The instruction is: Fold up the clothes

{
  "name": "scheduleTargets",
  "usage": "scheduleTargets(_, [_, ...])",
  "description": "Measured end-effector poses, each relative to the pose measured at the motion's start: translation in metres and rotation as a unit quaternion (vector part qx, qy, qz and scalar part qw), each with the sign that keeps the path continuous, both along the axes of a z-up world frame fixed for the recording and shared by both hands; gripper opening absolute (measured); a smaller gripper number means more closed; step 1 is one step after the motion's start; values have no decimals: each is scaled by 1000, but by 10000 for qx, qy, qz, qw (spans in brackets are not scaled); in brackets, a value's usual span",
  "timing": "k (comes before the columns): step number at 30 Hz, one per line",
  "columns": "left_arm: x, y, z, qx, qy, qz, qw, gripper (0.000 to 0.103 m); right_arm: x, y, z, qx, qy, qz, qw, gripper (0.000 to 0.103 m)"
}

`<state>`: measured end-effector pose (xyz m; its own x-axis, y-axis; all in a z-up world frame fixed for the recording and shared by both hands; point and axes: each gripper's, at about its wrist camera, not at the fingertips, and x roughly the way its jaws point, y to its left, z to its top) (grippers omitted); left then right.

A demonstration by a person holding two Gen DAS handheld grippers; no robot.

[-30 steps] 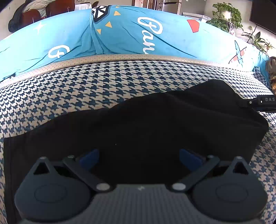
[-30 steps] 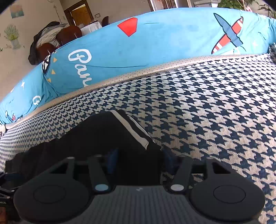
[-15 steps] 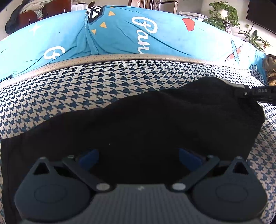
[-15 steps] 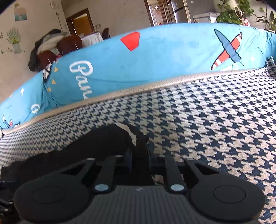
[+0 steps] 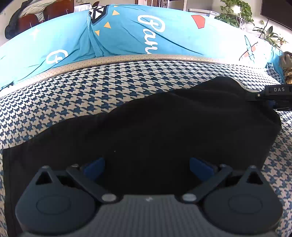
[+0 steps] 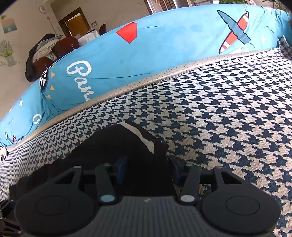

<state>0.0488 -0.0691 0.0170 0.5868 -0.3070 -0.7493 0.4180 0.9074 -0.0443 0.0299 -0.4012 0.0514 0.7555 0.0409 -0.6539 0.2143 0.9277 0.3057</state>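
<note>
A black garment (image 5: 155,131) lies spread on a houndstooth-patterned sofa seat (image 5: 102,91). My left gripper (image 5: 147,165) is open, its blue pads wide apart over the garment's near edge. In the right wrist view the garment's end (image 6: 127,144) has a white stripe (image 6: 141,135). My right gripper (image 6: 147,167) has its jaws partly apart, with a bunch of the black cloth between them. The right gripper also shows at the right edge of the left wrist view (image 5: 273,94), at the garment's raised far corner.
A blue cushion back (image 5: 146,32) with white lettering runs along the rear of the seat, with a beige piped edge (image 6: 146,83) below it. Chairs and a doorway (image 6: 76,23) are behind. Plants (image 5: 235,11) stand at the far right.
The right gripper closed tightly on the garment's striped end half a second ago; now its jaws stand wider apart with cloth still between them. The left gripper stayed open and barely moved.
</note>
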Motion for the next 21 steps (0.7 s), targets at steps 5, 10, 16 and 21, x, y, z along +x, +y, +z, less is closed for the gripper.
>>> scheduleTargets(5, [0,-1,0,26,-2,10,10000,103,0,6,-2,-203,-46,36,9998,47])
scheduleTargets(10, [0,0,-1,40,-9,5,10000,103,1,2,-2,-93,-58,-41,9999,21])
scheduleTargets(16, [-1,-1,-1,60,-15,3,10000,103,-1,10,4,-206,-133,4,9997,17])
scheduleTargets(21, [-1,-1,-1,74,-18,3,10000,103,-1,13,7,-247,-159,-14,9996,16])
